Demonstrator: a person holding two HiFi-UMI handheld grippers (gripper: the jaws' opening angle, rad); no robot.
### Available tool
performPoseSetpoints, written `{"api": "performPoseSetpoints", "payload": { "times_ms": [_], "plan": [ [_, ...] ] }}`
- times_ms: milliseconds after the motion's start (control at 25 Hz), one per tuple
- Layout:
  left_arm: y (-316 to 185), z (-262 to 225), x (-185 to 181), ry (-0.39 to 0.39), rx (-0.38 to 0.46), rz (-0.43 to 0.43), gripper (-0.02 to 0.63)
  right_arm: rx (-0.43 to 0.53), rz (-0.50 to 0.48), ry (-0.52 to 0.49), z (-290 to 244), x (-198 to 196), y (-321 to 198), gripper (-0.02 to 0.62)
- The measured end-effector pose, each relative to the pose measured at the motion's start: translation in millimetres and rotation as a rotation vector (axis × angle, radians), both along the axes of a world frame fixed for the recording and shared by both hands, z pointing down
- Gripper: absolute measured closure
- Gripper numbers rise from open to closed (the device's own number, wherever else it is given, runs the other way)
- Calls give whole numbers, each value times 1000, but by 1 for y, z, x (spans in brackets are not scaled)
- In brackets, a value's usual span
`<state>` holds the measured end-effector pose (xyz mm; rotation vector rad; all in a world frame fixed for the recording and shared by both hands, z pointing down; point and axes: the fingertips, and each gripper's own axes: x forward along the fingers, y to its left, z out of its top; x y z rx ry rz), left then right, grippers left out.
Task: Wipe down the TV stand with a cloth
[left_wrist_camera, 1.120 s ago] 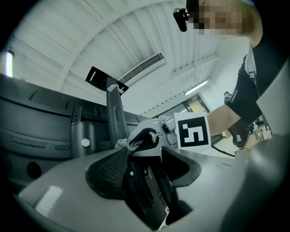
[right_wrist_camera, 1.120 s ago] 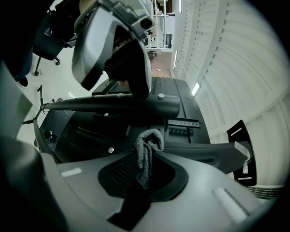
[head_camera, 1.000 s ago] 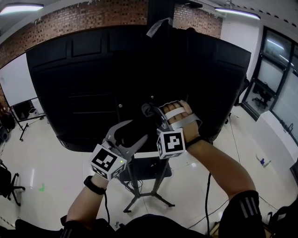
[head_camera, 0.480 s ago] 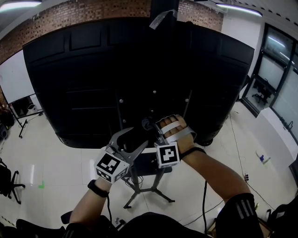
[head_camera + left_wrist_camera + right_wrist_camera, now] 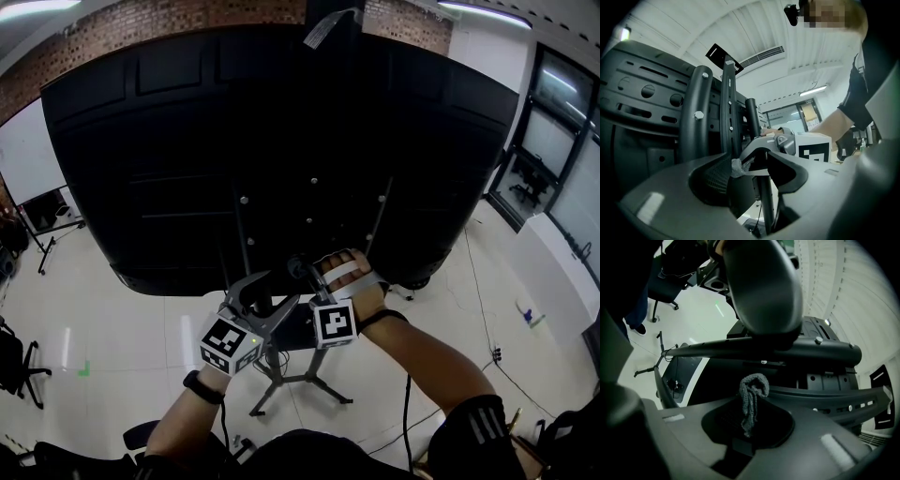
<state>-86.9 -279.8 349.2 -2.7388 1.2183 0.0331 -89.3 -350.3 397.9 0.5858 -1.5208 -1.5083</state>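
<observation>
1. Plainly, the right gripper [image 5: 302,273] is clamped tight on the grey cloth [image 5: 752,397], which dangles just beside a black bar of the TV stand [image 5: 825,350].
2. The left gripper [image 5: 751,172] has its jaws apart and grips nothing (a stand post shows in the gap).

A grey cloth and a black TV stand

The cloth [image 5: 752,397] is small, knitted and bunched up. It hangs limp, pinched in the right gripper [image 5: 300,272], just beside a round bar of the TV stand [image 5: 693,117], whose black metal posts stand upright.
</observation>
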Motion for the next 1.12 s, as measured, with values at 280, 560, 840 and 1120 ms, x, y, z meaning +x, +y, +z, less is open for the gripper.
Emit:
{"api": "performPoseSetpoints", "payload": {
  "times_ms": [280, 560, 840, 1120],
  "plan": [
    [-2, 13, 1, -3, -22, -2, 345, -23, 19, 40, 21, 6, -6, 543],
    [1, -5, 6, 4, 18, 9, 345, -135, -62, -197, -20, 5, 21, 541],
    [14, -56, 32, 8, 131, 53, 345, -100, -101, -463, -115, 39, 46, 541],
    [20, -100, 71, 20, 212, 108, 345, -43, -46, -629, -177, 106, 33, 541]
  ]
}}
